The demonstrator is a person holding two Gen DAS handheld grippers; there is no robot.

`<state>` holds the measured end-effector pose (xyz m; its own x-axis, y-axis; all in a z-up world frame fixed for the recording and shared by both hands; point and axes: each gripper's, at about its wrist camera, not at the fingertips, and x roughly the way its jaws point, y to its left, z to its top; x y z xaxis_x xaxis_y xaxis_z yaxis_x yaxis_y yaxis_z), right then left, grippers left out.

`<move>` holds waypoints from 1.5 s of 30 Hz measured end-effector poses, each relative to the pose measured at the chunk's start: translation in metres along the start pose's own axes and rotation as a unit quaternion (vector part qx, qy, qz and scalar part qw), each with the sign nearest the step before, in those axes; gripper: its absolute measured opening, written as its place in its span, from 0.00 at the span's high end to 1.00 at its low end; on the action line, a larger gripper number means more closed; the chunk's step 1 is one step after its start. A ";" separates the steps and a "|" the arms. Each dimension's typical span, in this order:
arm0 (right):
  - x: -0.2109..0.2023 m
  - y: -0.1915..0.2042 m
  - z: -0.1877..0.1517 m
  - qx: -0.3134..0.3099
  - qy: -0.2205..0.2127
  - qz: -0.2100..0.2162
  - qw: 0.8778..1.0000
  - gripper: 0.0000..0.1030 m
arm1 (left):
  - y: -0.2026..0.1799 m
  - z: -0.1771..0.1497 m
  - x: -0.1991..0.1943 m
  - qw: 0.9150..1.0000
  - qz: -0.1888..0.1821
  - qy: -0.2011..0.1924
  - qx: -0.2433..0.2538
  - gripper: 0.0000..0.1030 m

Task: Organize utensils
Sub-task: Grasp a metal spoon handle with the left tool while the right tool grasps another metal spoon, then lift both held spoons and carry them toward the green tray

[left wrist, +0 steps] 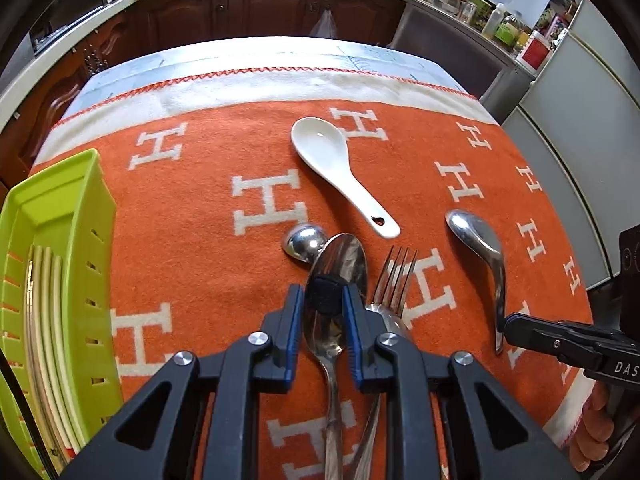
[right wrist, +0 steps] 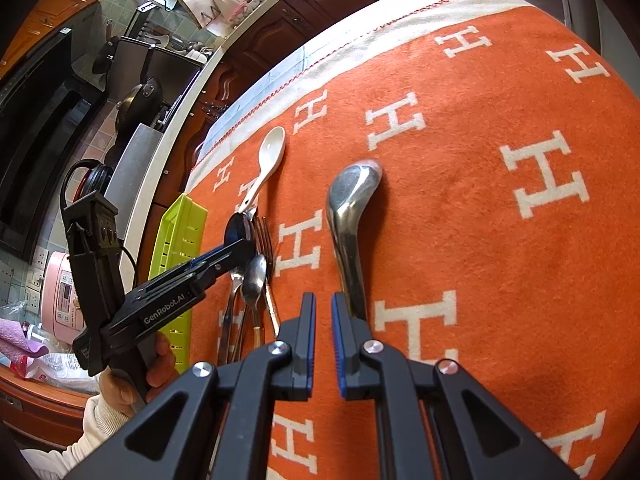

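Observation:
My left gripper (left wrist: 323, 292) is shut on the bowl of a large steel spoon (left wrist: 334, 276); its handle runs back under the fingers. Beside it lie a fork (left wrist: 394, 280), a smaller spoon (left wrist: 390, 322) and a round steel ladle bowl (left wrist: 304, 242). A white ceramic spoon (left wrist: 340, 168) lies further out. A steel soup spoon (left wrist: 482, 248) lies to the right. My right gripper (right wrist: 323, 308) has its jaws a narrow gap apart, empty, with the soup spoon (right wrist: 350, 216) handle just right of the right finger. The left gripper (right wrist: 240, 248) shows holding the large spoon.
A lime green slotted tray (left wrist: 56, 264) holding pale chopsticks stands at the table's left edge, also in the right wrist view (right wrist: 180, 248). An orange blanket (left wrist: 200, 208) with white H letters covers the table. Kitchen cabinets and cluttered counters lie beyond.

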<state>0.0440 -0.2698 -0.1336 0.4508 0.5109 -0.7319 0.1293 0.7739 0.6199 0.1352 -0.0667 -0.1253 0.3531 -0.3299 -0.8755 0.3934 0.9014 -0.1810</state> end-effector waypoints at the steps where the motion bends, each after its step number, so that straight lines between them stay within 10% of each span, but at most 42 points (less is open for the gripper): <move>1: 0.000 0.000 0.000 0.000 0.000 0.000 1.000 0.91 | -0.001 0.000 -0.001 1.000 0.003 -0.002 0.000 0.87; 38: 0.008 -0.013 0.030 0.023 -0.052 -0.009 0.998 0.77 | 0.032 -0.035 -0.088 0.993 -0.049 -0.055 -0.093 0.97; 45: 0.005 0.006 0.019 -0.018 -0.068 -0.026 0.997 0.95 | 0.039 -0.047 -0.119 0.990 -0.057 -0.084 -0.101 0.97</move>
<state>0.0637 -0.2699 -0.1287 0.5609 0.4158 -0.7159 0.1251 0.8122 0.5698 0.0687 0.0214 -0.0489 0.4582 -0.4602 -0.7604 0.2681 0.8872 -0.3755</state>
